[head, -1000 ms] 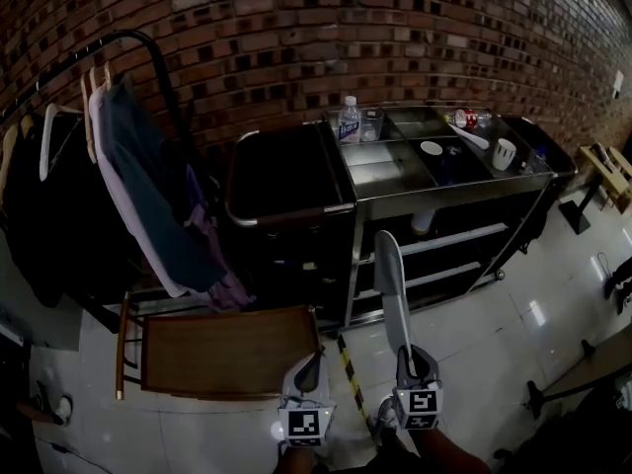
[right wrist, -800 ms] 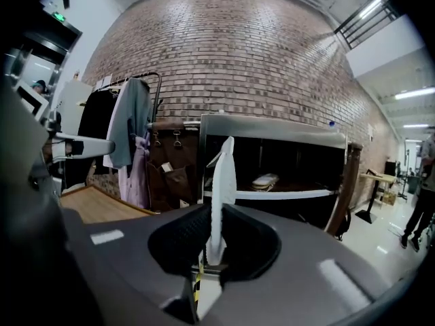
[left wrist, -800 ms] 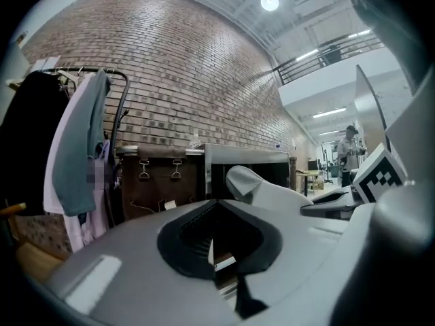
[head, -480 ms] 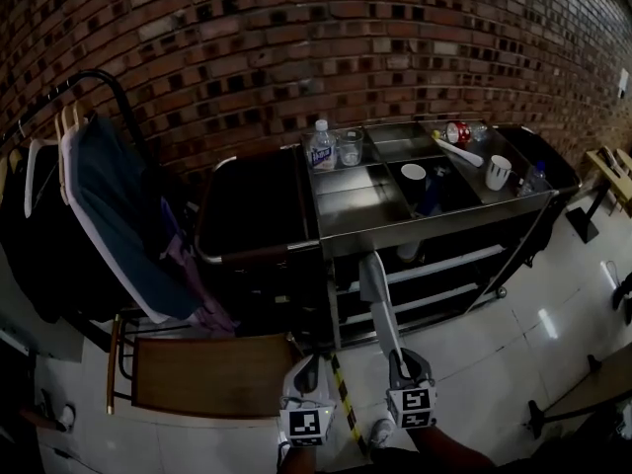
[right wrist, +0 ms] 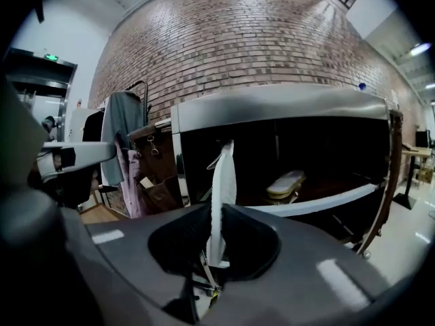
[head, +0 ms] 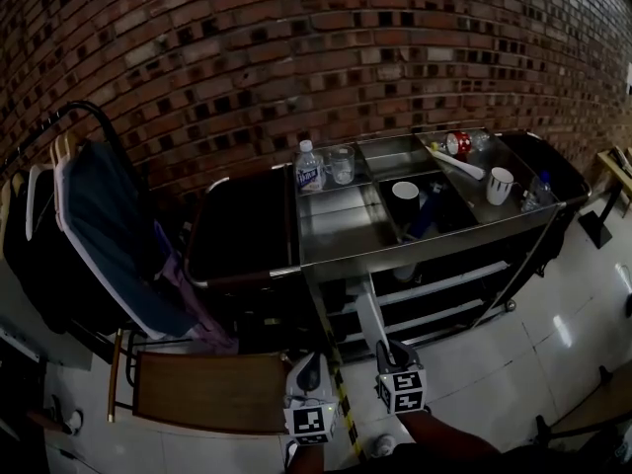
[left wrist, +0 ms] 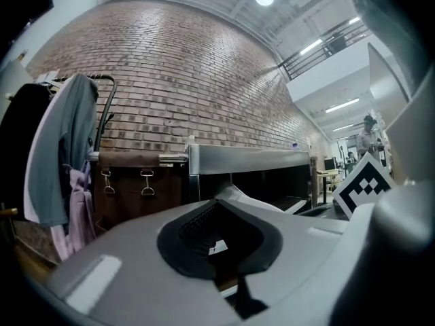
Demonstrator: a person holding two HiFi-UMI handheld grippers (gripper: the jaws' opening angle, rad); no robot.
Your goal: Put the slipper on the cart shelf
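Open-fronted cart shelf [right wrist: 326,197] — a pale slipper [right wrist: 285,184] inside.

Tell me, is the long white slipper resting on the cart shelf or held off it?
Held off it. The right gripper is shut on one end of the slipper, which sticks out edge-up toward the cart shelf.

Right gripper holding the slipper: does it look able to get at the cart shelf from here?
Probably yes. The right gripper is shut on the slipper, which points at the cart shelf; the shelf's front is open and nothing stands between.
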